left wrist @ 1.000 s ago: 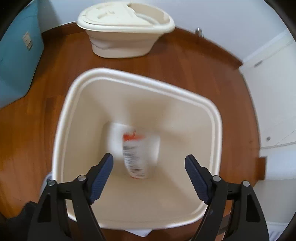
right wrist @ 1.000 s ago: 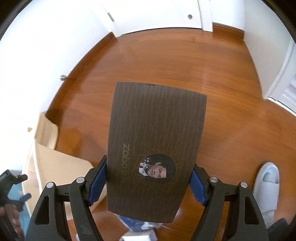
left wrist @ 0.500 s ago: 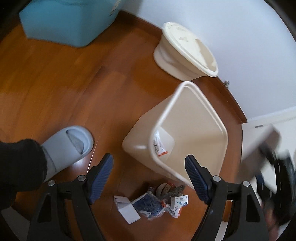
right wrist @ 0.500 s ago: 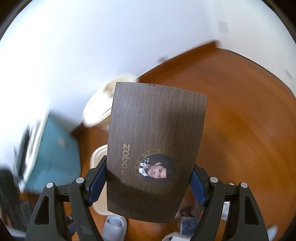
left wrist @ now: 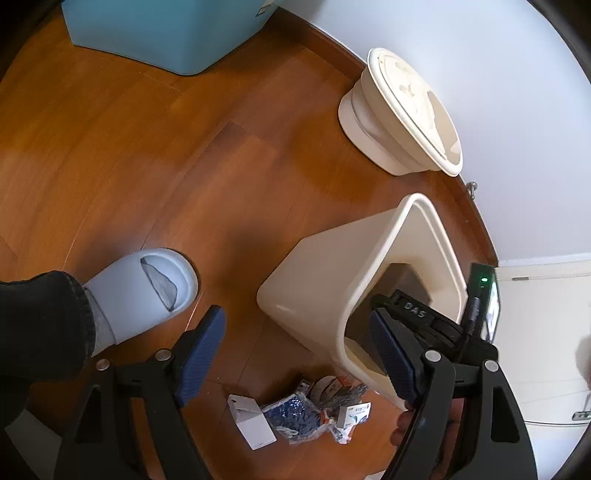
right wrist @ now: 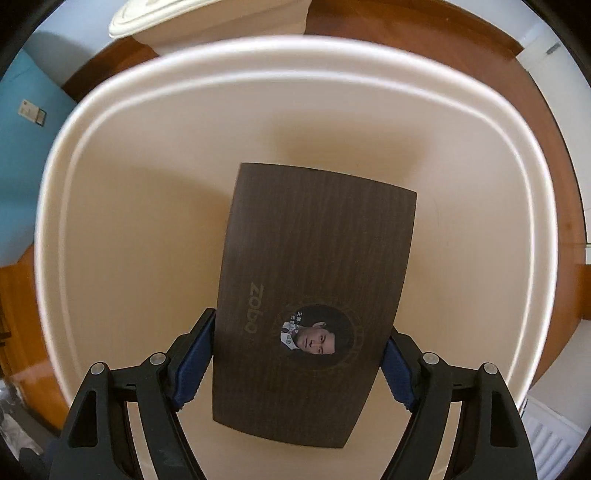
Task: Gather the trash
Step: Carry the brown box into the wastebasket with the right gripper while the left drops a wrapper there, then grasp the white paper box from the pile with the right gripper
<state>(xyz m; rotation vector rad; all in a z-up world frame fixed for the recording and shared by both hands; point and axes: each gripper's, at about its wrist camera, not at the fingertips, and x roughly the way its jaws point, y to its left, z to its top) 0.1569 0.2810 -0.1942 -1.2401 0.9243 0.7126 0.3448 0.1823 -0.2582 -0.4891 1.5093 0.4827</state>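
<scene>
My right gripper (right wrist: 297, 365) is shut on a dark brown wood-grain box (right wrist: 314, 280) with a round portrait label, and holds it over the mouth of the cream trash bin (right wrist: 110, 92). In the left wrist view the bin (left wrist: 314, 280) stands on the wood floor, and the right gripper's black body reaches into its opening. My left gripper (left wrist: 295, 354) is open and empty above the floor. A pile of trash (left wrist: 306, 410) lies below it: a white carton, a blue mesh bag, small wrappers and a small box.
The bin's cream lid unit (left wrist: 406, 110) stands by the wall. A blue storage box (left wrist: 166, 29) stands at the far left. A foot in a grey slipper (left wrist: 144, 288) stands left of the bin. White cabinet doors (left wrist: 546, 332) are at the right.
My right gripper has swung with the brown box from facing the wall to over the bin's mouth. My left gripper pulled back from the bin and now looks at the floor and trash pile.
</scene>
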